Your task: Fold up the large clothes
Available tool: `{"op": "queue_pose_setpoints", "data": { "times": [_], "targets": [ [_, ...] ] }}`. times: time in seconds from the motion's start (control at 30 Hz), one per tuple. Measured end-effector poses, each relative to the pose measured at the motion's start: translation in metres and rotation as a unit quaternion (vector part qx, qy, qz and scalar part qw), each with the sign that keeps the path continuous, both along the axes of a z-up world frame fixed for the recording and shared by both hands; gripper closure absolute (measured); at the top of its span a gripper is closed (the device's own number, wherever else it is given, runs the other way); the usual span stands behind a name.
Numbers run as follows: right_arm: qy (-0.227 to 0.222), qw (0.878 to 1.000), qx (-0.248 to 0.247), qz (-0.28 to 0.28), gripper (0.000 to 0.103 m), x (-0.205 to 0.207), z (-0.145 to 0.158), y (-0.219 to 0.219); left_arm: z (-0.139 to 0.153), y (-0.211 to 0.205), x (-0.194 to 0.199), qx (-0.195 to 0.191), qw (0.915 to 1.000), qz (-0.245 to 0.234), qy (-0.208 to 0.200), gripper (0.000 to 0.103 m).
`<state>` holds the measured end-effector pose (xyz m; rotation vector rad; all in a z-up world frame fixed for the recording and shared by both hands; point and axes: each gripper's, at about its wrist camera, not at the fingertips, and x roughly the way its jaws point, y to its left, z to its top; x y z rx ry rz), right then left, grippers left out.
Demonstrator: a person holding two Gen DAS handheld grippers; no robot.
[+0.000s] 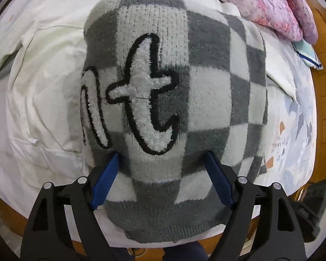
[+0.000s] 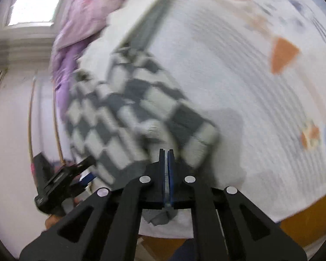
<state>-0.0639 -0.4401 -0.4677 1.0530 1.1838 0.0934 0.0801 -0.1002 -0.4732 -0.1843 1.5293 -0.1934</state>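
Note:
A grey-and-white checkered knit sweater (image 1: 206,87) with fuzzy black-outlined letters lies folded on the bed, its ribbed hem toward me. My left gripper (image 1: 163,154) hovers just above it, pointing steeply down, blue pads wide apart and empty. In the blurred right wrist view the sweater (image 2: 123,113) trails away from my right gripper (image 2: 166,151), whose jaws are pinched together on a grey edge of the knit; a bit of that fabric pokes out below the fingers. The left gripper (image 2: 63,180) shows at the lower left of that view.
A white garment (image 1: 43,76) lies spread under and left of the sweater. A pink-purple quilt (image 1: 271,6) is bunched at the far right. The patterned bedsheet (image 1: 293,119) covers the right side, bounded by a wooden bed frame (image 1: 323,87).

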Motion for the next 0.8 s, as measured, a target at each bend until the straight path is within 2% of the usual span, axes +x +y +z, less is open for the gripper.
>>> {"op": "queue_pose_setpoints", "data": {
  "times": [0.03, 0.07, 0.1, 0.17, 0.27, 0.37, 0.43, 0.47, 0.5, 0.53, 0.57, 0.6, 0.73, 0.8],
  "targets": [
    [-0.016, 1.0, -0.021, 0.016, 0.072, 0.006, 0.009, 0.003, -0.001, 0.001, 0.0, -0.004, 1.0, 0.006, 0.002, 0.023],
    [-0.036, 0.998, -0.049, 0.033, 0.046, 0.016, 0.019, 0.011, -0.001, 0.004, -0.001, -0.009, 0.9999, 0.012, 0.003, 0.023],
    [-0.051, 0.995, -0.071, 0.05, 0.041, 0.026, 0.025, 0.017, -0.001, 0.004, -0.001, -0.011, 0.9999, 0.01, 0.002, 0.023],
    [-0.061, 0.99, -0.089, 0.09, 0.038, 0.053, 0.026, 0.033, 0.001, 0.006, -0.003, -0.011, 0.9999, 0.003, 0.002, 0.023],
    [-0.055, 0.985, -0.105, 0.129, 0.036, 0.09, 0.006, 0.048, 0.001, 0.003, 0.0, -0.016, 0.9999, 0.0, 0.003, 0.023],
    [-0.022, 0.98, -0.114, 0.165, 0.035, 0.117, -0.02, 0.062, 0.001, 0.003, 0.001, -0.022, 0.9998, 0.002, 0.002, 0.023],
    [-0.014, 0.979, -0.101, 0.174, 0.034, 0.12, -0.028, 0.062, 0.002, 0.008, -0.004, -0.027, 0.9996, 0.002, 0.0, 0.023],
    [-0.005, 0.978, -0.103, 0.18, 0.036, 0.123, -0.032, 0.062, 0.003, 0.01, -0.006, -0.029, 0.9996, 0.001, 0.0, 0.023],
    [-0.002, 0.978, -0.095, 0.184, 0.049, 0.123, -0.035, 0.062, 0.004, 0.011, -0.006, -0.034, 0.9994, -0.001, 0.0, 0.023],
    [-0.003, 0.978, -0.091, 0.187, 0.057, 0.125, -0.037, 0.062, 0.004, 0.012, -0.007, -0.036, 0.9993, -0.001, 0.0, 0.023],
    [-0.005, 0.978, -0.089, 0.189, 0.072, 0.124, -0.035, 0.063, 0.005, 0.015, -0.009, -0.041, 0.9992, 0.001, 0.001, 0.023],
    [-0.013, 0.977, -0.092, 0.19, 0.08, 0.121, -0.03, 0.062, 0.006, 0.018, -0.01, -0.043, 0.9991, 0.003, 0.002, 0.023],
    [-0.04, 0.982, -0.088, 0.164, 0.085, 0.098, -0.003, 0.047, 0.018, 0.022, -0.014, -0.066, 0.9976, 0.021, -0.001, 0.023],
    [-0.038, 0.986, -0.081, 0.143, 0.085, 0.082, 0.003, 0.033, 0.028, 0.023, -0.018, -0.08, 0.9963, 0.03, -0.008, 0.024]
  ]
}}
